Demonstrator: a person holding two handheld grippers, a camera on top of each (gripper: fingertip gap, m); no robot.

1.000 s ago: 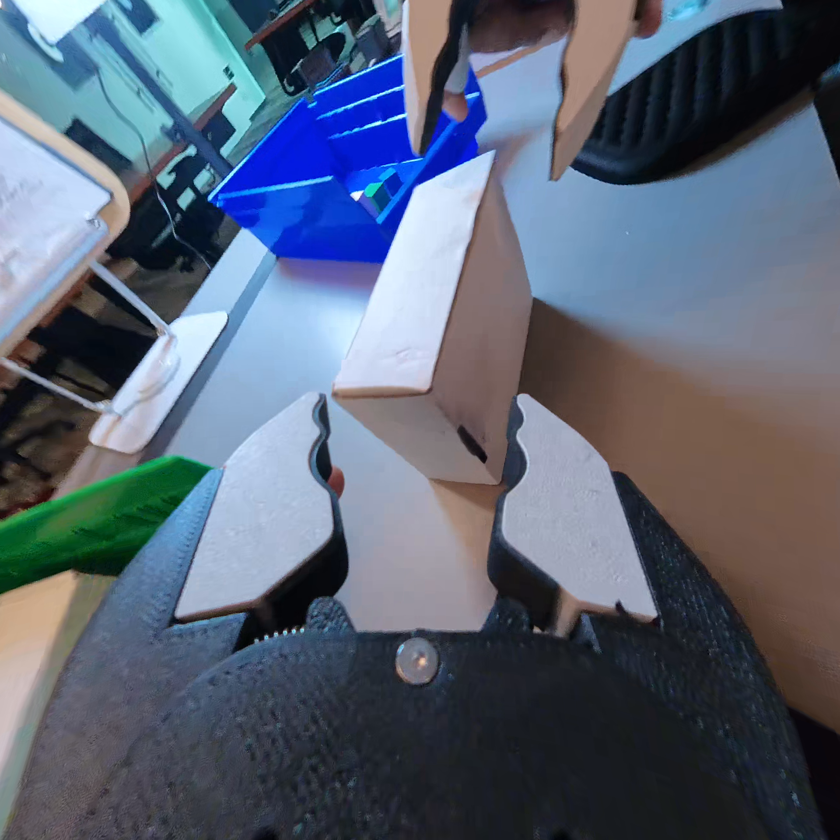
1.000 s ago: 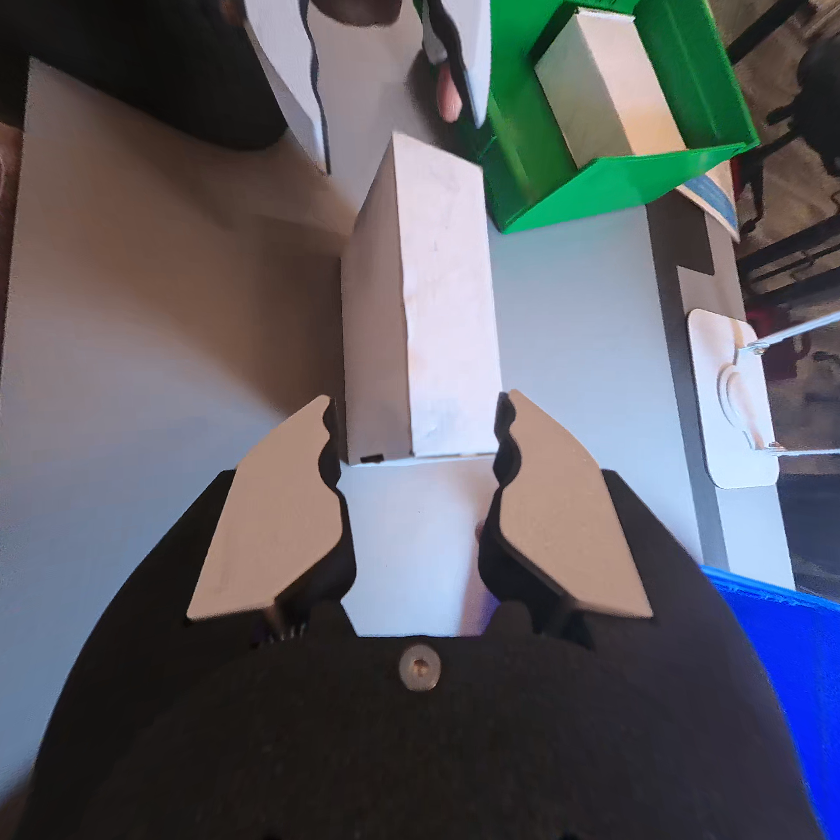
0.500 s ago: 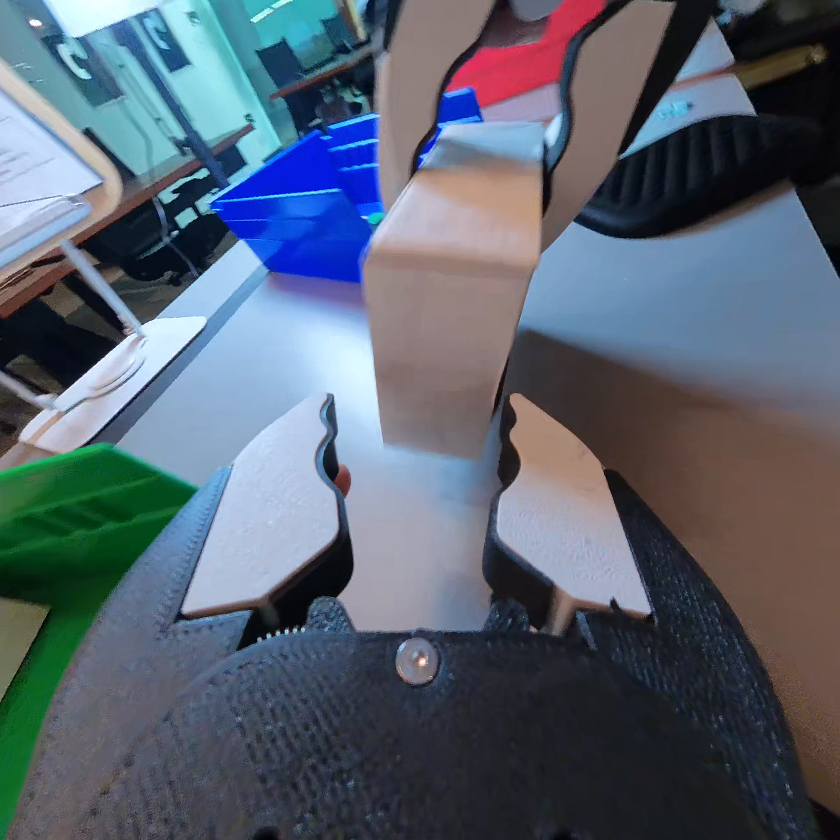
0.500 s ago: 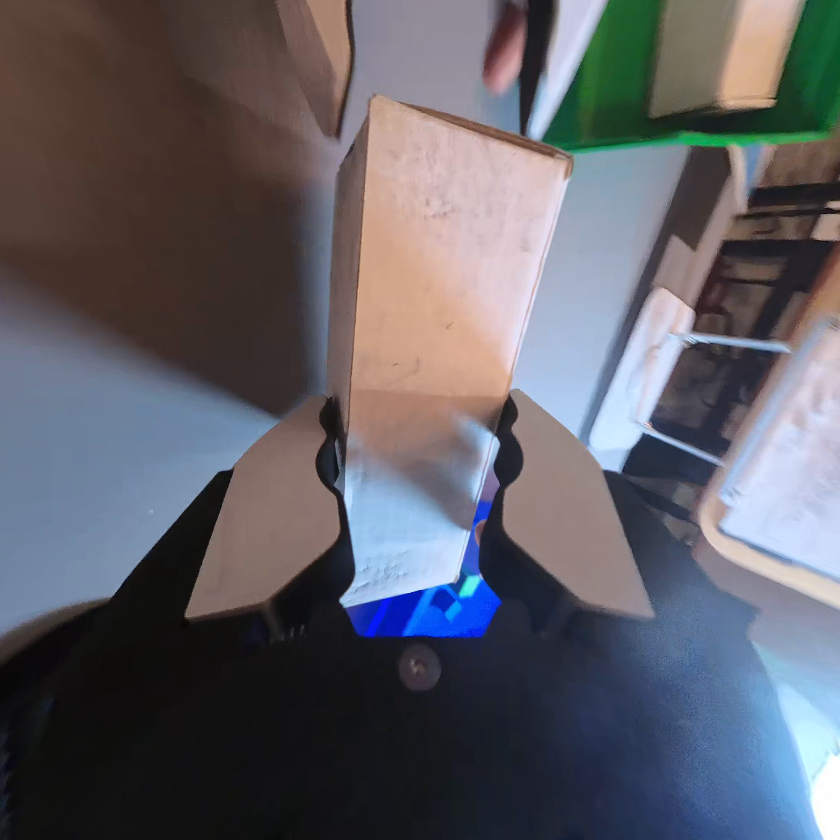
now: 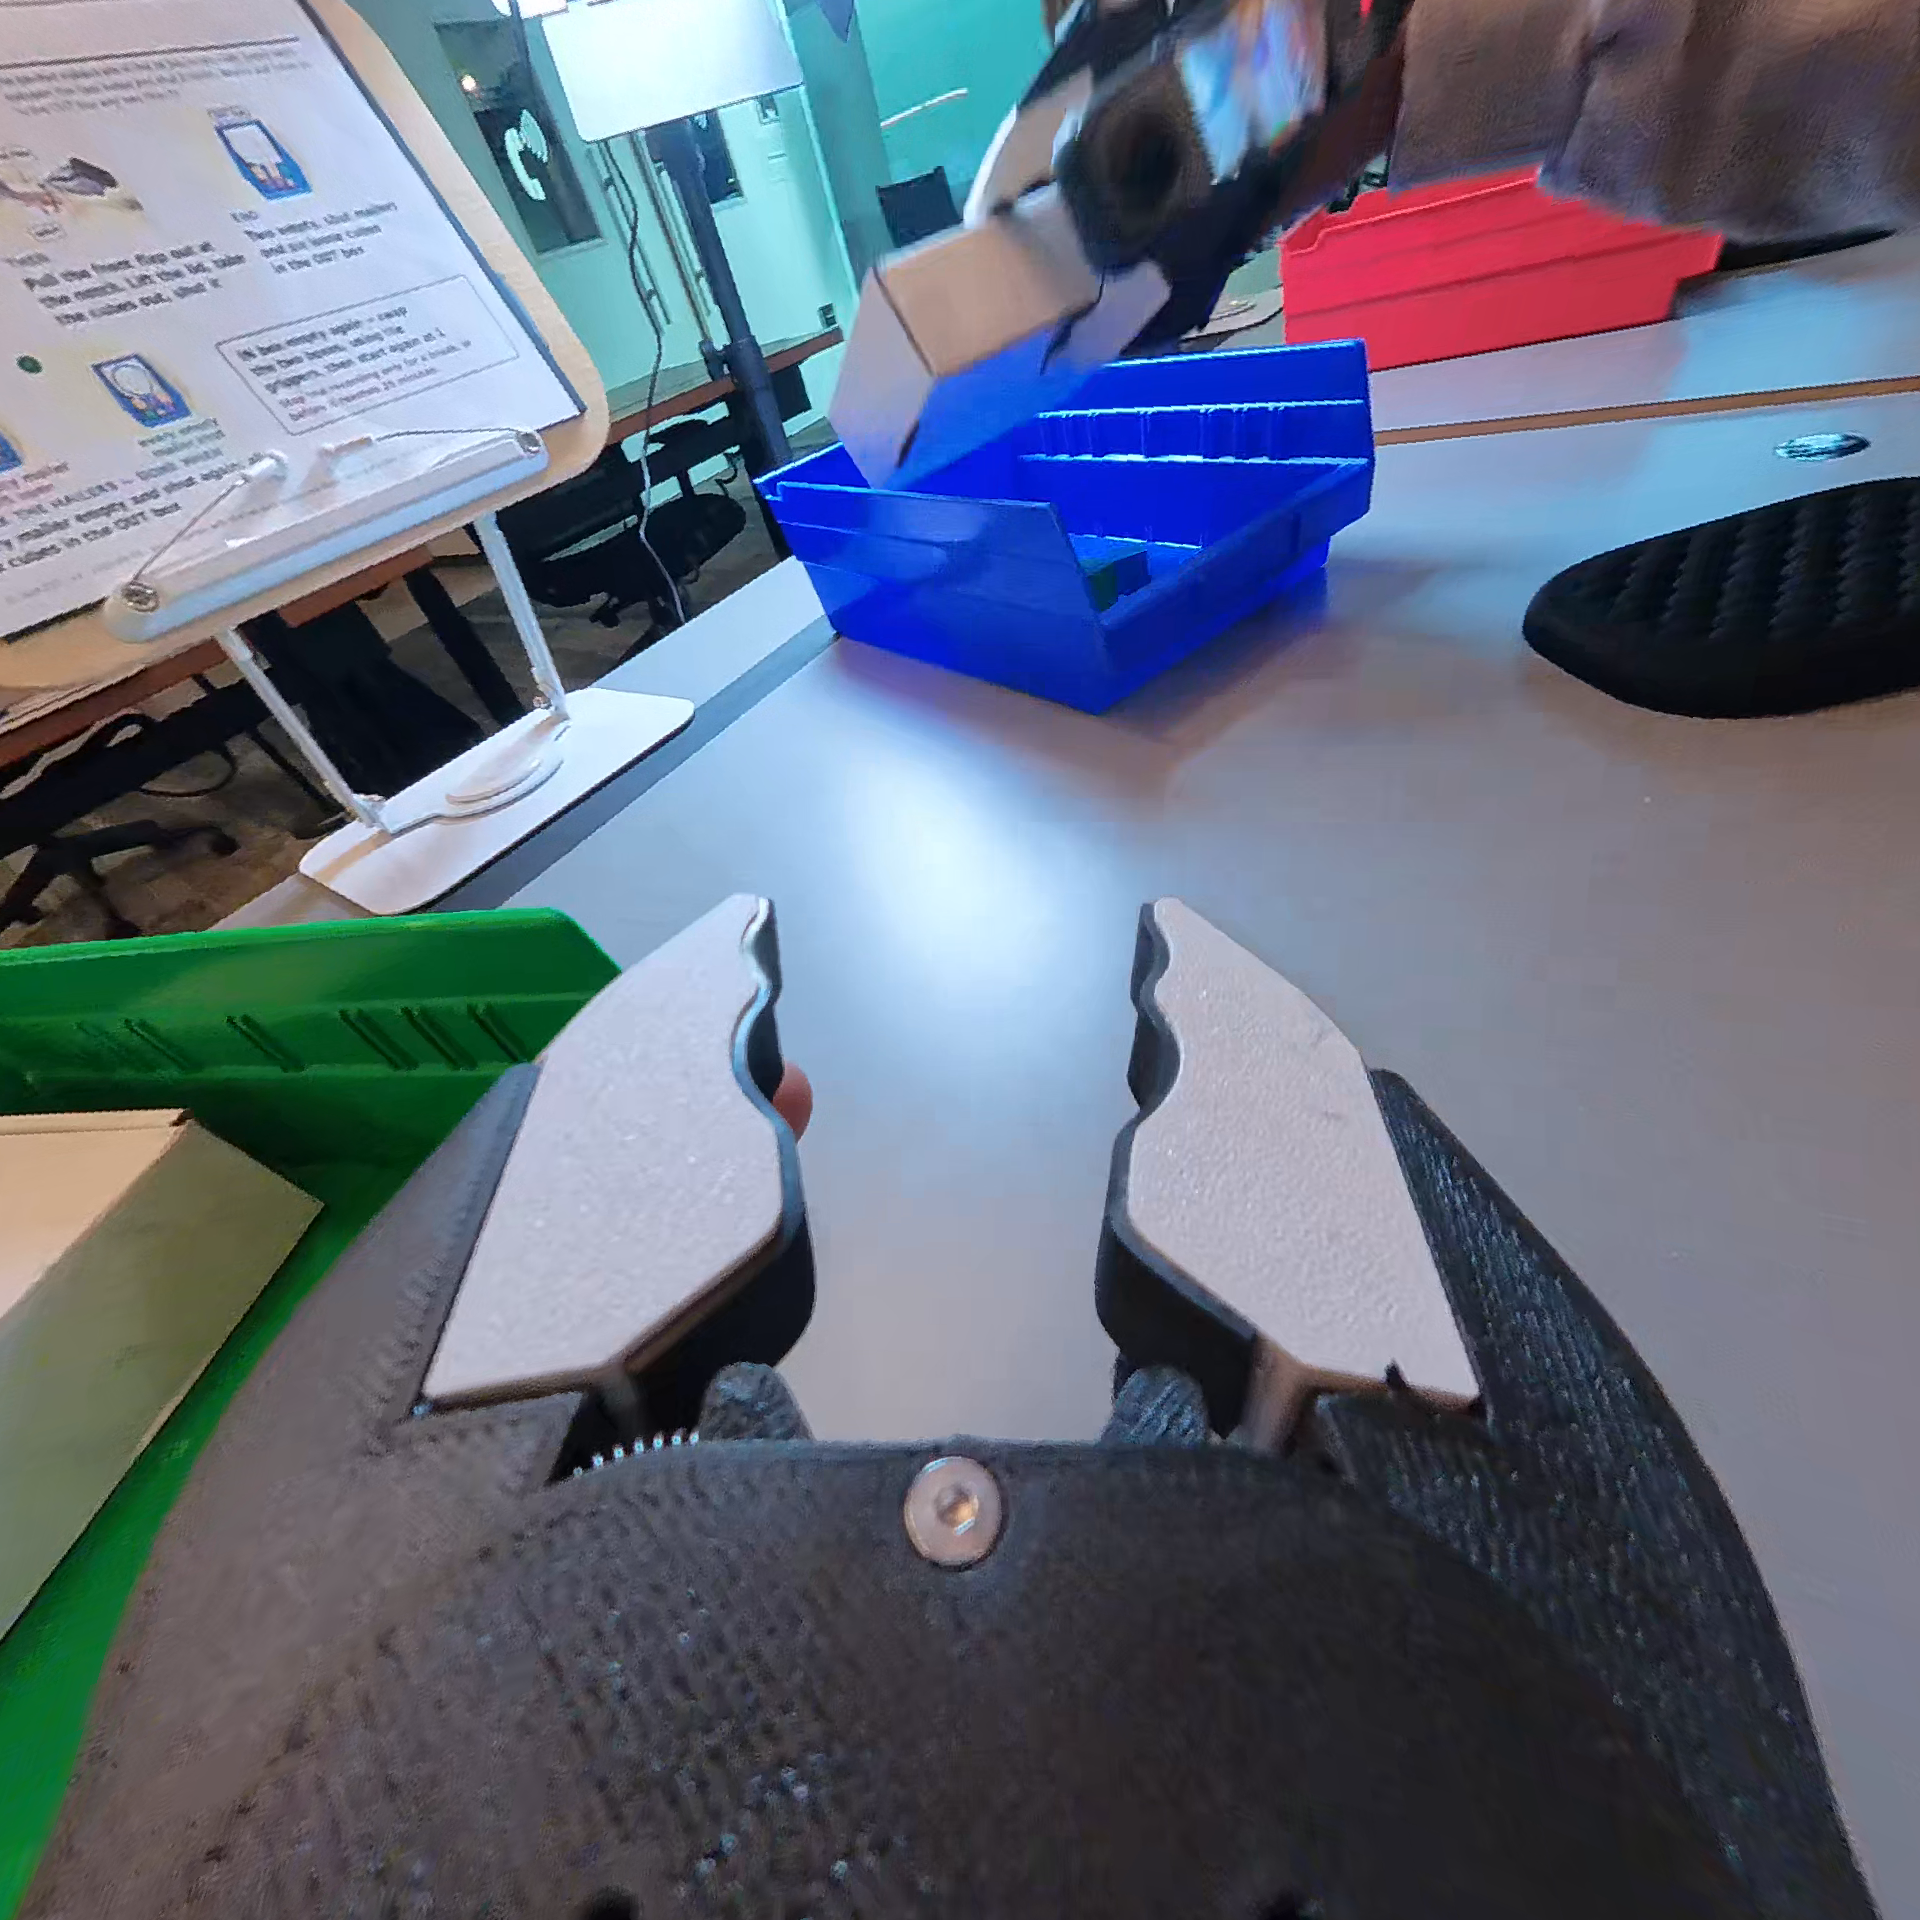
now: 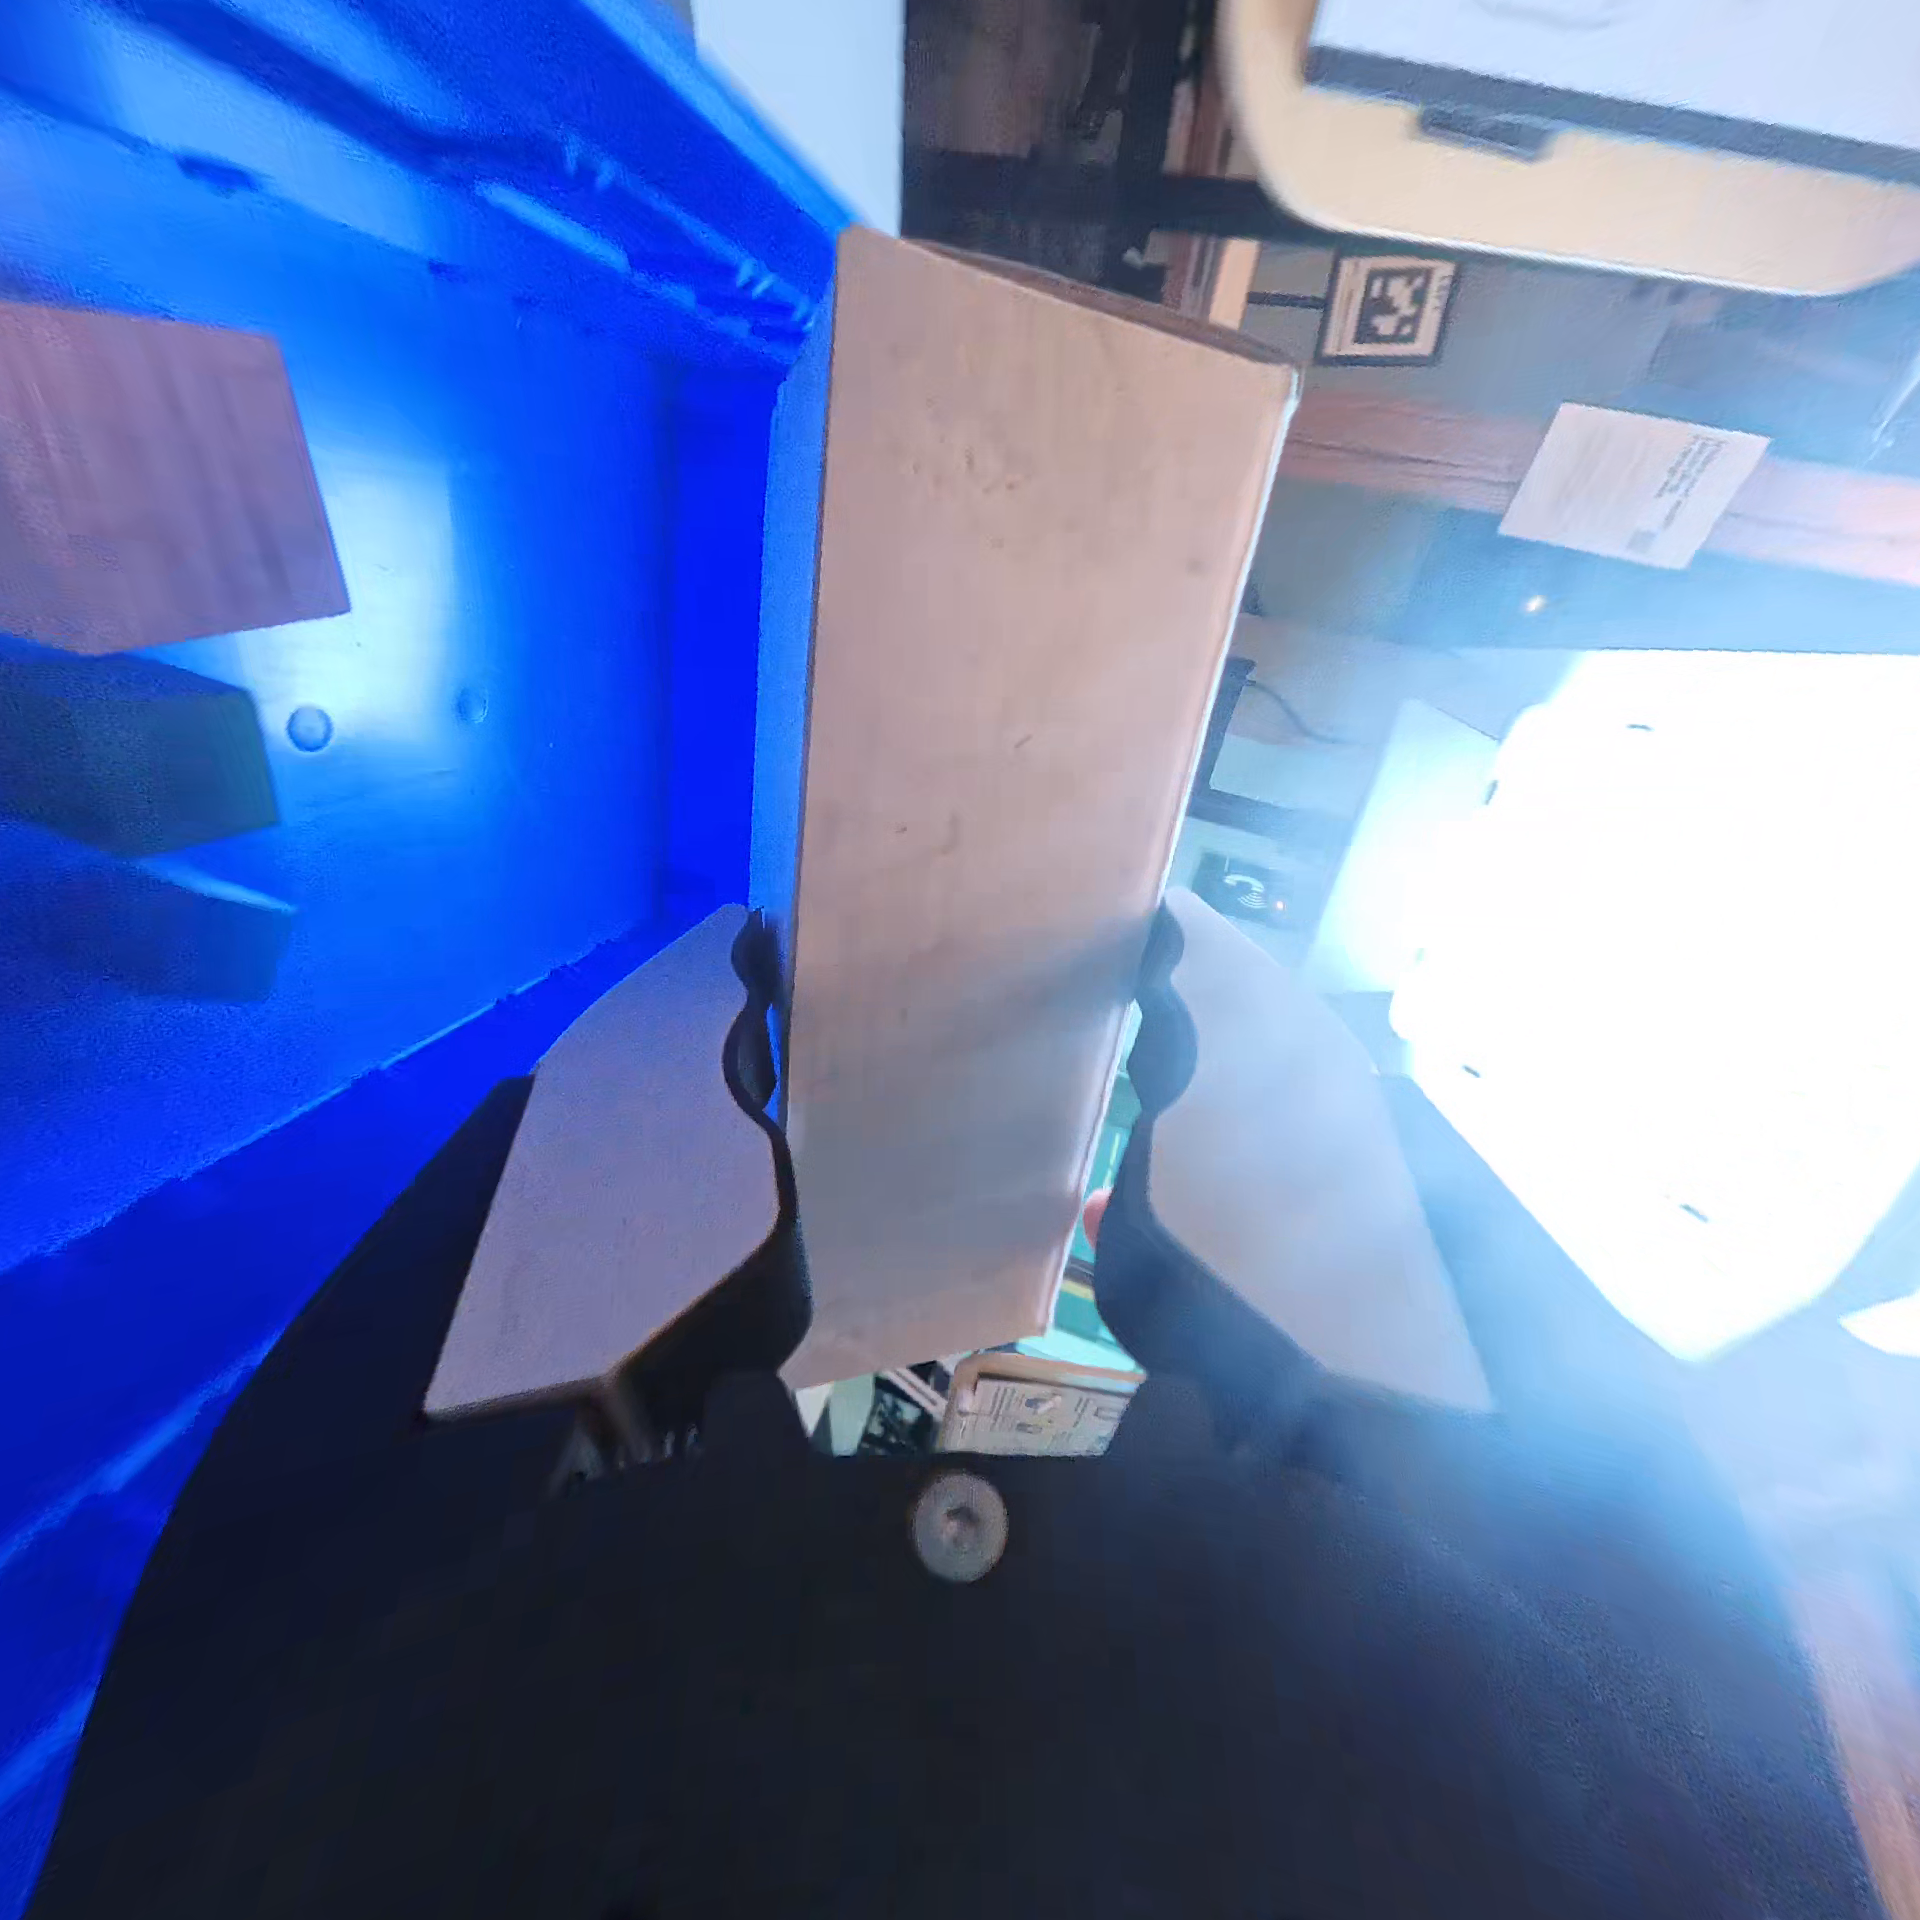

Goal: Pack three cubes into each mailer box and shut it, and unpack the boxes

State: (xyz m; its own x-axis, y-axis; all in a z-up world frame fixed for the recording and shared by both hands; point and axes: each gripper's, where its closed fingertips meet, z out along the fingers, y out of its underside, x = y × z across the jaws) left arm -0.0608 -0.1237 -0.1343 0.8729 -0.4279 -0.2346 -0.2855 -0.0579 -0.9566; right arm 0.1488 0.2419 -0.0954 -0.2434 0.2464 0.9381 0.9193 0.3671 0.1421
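Note:
My right gripper (image 6: 956, 1039) is shut on a white mailer box (image 6: 997, 748) and holds it tilted above the blue bin (image 6: 436, 644). In the left wrist view the same box (image 5: 966, 312) hangs over the blue bin (image 5: 1081, 520), with the right gripper (image 5: 1143, 208) blurred. Blurred cubes, one brown-red (image 6: 145, 478) and darker ones (image 6: 125, 769), are in the bin's area. A cube (image 5: 1117, 577) shows in the bin. My left gripper (image 5: 956, 997) is open and empty, low over the grey table (image 5: 1351, 935).
A green bin (image 5: 260, 1029) at the left holds another white mailer box (image 5: 104, 1278). A document stand (image 5: 239, 312) with a white base is at the far left. A red bin (image 5: 1475, 270) stands behind. A black mesh chair back (image 5: 1745, 592) is at the right. My right fingertips sit around 45 centimetres from my left ones.
My right gripper closed on the mailer box, lifted it off the table and carried it over the blue bin, tipping it. My left gripper stayed open and drew back.

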